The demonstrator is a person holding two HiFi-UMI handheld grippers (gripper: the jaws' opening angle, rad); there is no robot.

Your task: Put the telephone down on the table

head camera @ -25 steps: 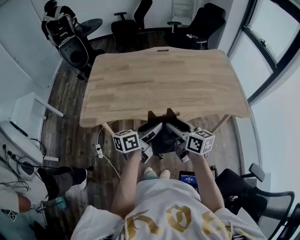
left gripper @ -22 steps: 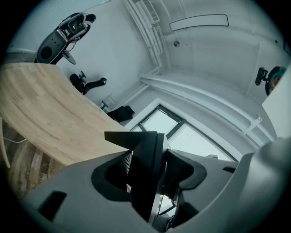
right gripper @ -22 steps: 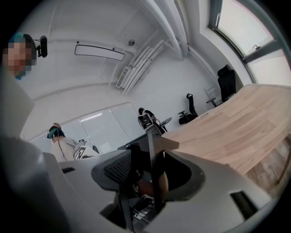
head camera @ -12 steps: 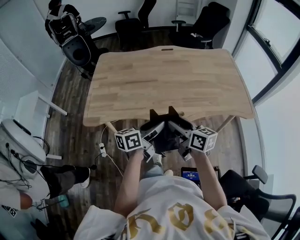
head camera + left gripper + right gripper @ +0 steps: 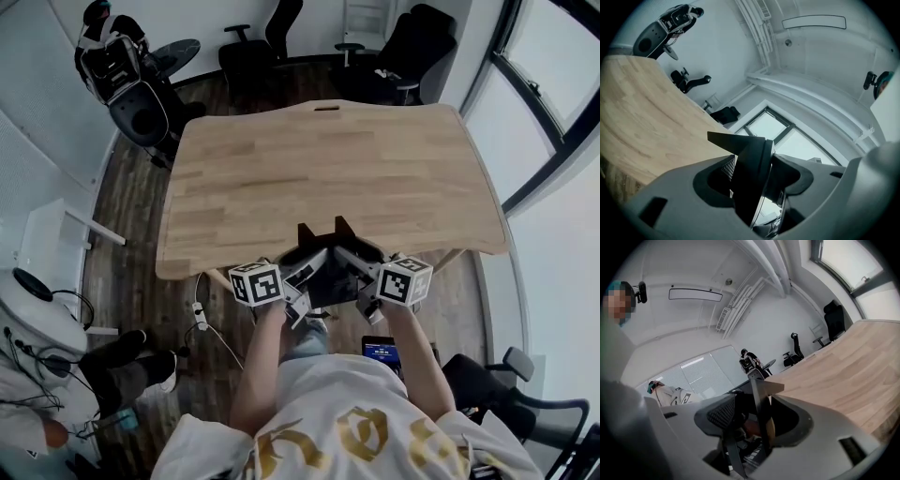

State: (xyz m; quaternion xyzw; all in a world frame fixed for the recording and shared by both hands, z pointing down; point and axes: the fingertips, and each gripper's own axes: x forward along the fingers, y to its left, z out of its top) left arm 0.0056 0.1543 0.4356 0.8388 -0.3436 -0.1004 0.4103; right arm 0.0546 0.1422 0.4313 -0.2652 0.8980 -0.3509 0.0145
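Observation:
In the head view, the black telephone (image 5: 323, 279) hangs between my two grippers at the near edge of the wooden table (image 5: 328, 159), its pointed front corners over the tabletop. My left gripper (image 5: 302, 267) is shut on its left side and my right gripper (image 5: 354, 264) on its right side. The left gripper view has a black edge of the telephone (image 5: 750, 164) clamped between the pads of the left gripper (image 5: 754, 180), with the table (image 5: 642, 112) beyond. Seen from the right gripper view, the right gripper (image 5: 750, 420) pinches a thin part of the telephone (image 5: 759, 394) beside the table (image 5: 843, 366).
Black office chairs (image 5: 248, 52) (image 5: 412, 42) stand beyond the table's far edge, and a bulky black-and-white machine (image 5: 122, 75) at the far left. A power strip (image 5: 199, 319) lies on the floor. A lit screen (image 5: 378, 352) shows by the person's knee. Another chair (image 5: 506, 384) is lower right.
Both grippers, still holding the telephone, have moved forward together; its front corners now reach farther over the table's near edge. The grip is unchanged.

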